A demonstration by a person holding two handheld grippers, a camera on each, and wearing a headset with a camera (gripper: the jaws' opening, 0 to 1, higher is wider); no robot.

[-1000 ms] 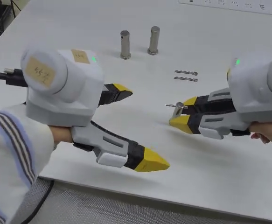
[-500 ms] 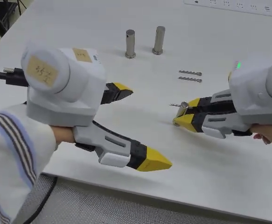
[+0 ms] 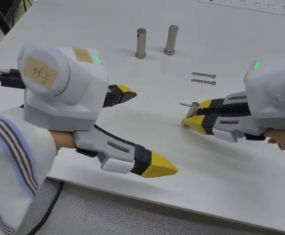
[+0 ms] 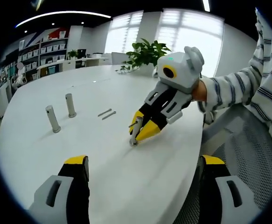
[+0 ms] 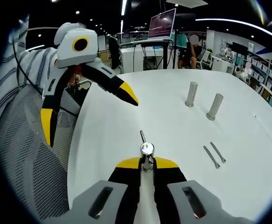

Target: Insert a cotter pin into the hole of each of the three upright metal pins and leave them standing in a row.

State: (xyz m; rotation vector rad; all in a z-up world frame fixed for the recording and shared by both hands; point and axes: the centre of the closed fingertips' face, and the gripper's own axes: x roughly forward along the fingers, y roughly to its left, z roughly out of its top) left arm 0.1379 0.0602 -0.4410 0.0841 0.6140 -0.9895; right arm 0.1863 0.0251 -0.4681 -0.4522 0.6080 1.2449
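- Head view: on the white tabletop (image 3: 132, 14) the left gripper (image 3: 147, 130), white-bodied with yellow-tipped black jaws, is held low over the near edge. Its jaws are spread wide with nothing between them.
- The right gripper (image 3: 193, 115), of the same make, is clenched on a short grey metal pin with a flanged foot (image 3: 195, 105). A thin silver cotter pin (image 3: 185, 104) sticks out sideways from that pin's top.
- Two more grey metal pins stand upright side by side at the far side of the table, one (image 3: 141, 43) to the left of the other (image 3: 170, 39).
- Two loose silver cotter pins (image 3: 203, 78) lie flat and parallel between those uprights and the right gripper.
- Left gripper view: its own jaws rise far apart, released. Beyond them the right gripper (image 4: 147, 128) holds the metal pin (image 4: 136, 131) slightly tilted, with its foot at the table surface.
- Right gripper view: its jaws close on the metal pin (image 5: 147, 153) from both sides, the cotter pin (image 5: 142, 136) pointing away. The two uprights and the loose cotter pins (image 5: 214, 154) lie to the right.
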